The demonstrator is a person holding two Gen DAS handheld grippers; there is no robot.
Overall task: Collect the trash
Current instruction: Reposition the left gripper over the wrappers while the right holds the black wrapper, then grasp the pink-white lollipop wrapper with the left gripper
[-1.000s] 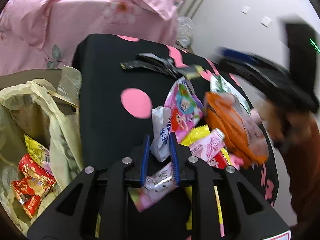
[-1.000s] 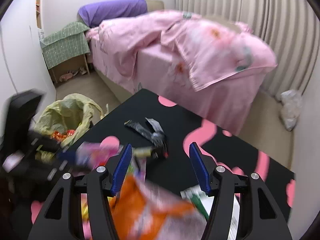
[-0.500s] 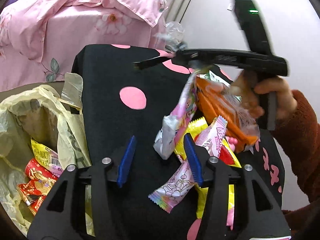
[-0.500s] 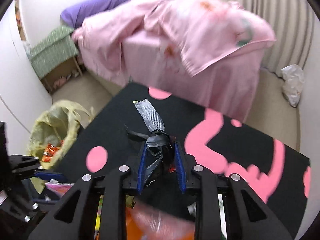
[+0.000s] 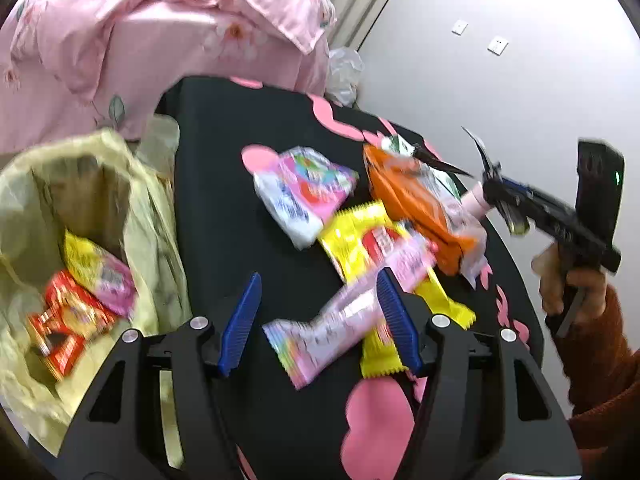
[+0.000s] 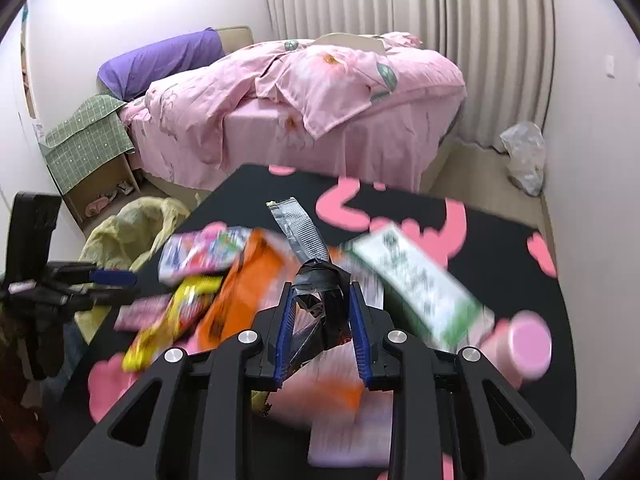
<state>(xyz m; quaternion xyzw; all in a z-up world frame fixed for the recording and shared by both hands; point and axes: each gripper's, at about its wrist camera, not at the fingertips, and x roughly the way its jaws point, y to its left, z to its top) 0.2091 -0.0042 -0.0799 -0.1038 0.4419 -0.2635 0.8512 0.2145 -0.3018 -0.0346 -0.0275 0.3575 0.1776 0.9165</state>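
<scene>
A crumpled black and silver wrapper (image 6: 320,280) is pinched between the blue pads of the right gripper (image 6: 322,320), lifted above the black table (image 6: 500,240) with pink shapes. Under it lie an orange packet (image 6: 248,280), a green and white packet (image 6: 416,280) and a pink bottle (image 6: 524,344). The left gripper (image 5: 320,312) has its jaws opening, fairly wide; a pale pink wrapper (image 5: 340,320) lies on the table between them, and whether the pad on the right touches it I cannot tell. Beyond sit a yellow wrapper (image 5: 356,232) and a pink and white packet (image 5: 304,192). Just beside the table's left edge stands a yellow-lined bin (image 5: 152,216) holding red and yellow wrappers (image 5: 80,296). A pink-covered bed (image 6: 320,100) stands behind
</scene>
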